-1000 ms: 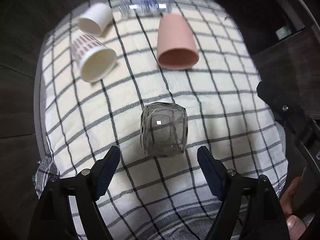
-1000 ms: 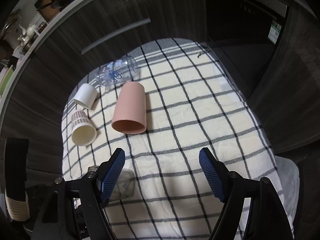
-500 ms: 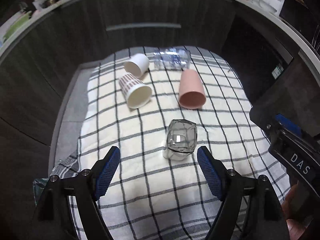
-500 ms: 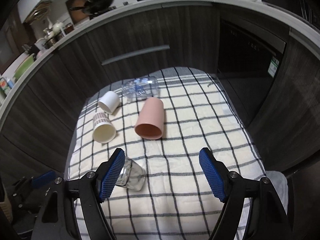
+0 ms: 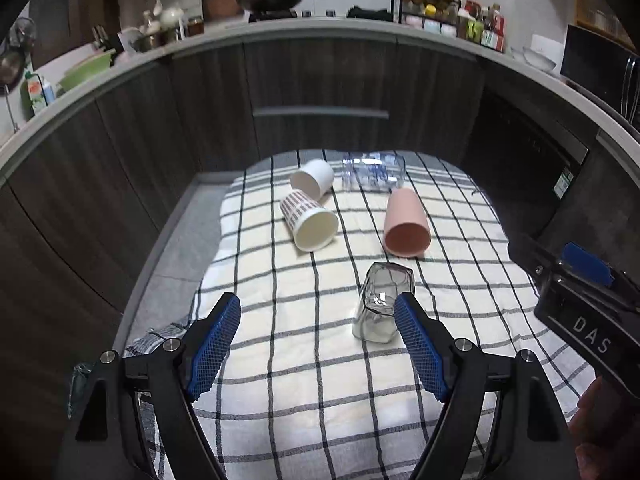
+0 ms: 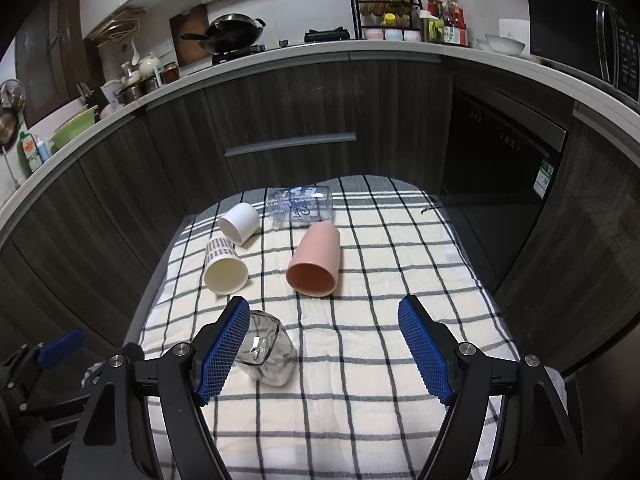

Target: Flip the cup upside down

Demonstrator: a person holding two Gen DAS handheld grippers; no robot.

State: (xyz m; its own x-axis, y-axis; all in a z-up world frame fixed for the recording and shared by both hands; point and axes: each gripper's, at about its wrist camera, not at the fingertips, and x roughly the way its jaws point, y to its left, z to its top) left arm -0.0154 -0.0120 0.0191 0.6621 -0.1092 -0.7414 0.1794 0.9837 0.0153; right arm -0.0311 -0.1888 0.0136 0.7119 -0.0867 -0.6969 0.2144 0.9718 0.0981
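A clear faceted glass cup (image 5: 382, 306) stands upside down on the checked cloth (image 5: 320, 360); it also shows in the right wrist view (image 6: 266, 354). My left gripper (image 5: 318, 350) is open and empty, held back from the glass, whose right side is just behind my right fingertip (image 5: 416, 348). My right gripper (image 6: 324, 354) is open and empty, with the glass partly hidden behind its left finger (image 6: 222, 352). The right gripper's body shows in the left wrist view (image 5: 580, 304).
On the cloth lie a pink cup (image 5: 406, 226), a striped paper cup (image 5: 308, 222), a white paper cup (image 5: 314, 178) and a clear printed bottle (image 5: 374, 172), all on their sides. Dark cabinets (image 6: 288, 120) stand behind; the cloth's edges drop off left and right.
Both grippers have pulled back and tilted up from the table, so the glass looks smaller and the kitchen counter has come into view. The glass stays upside down on the cloth.
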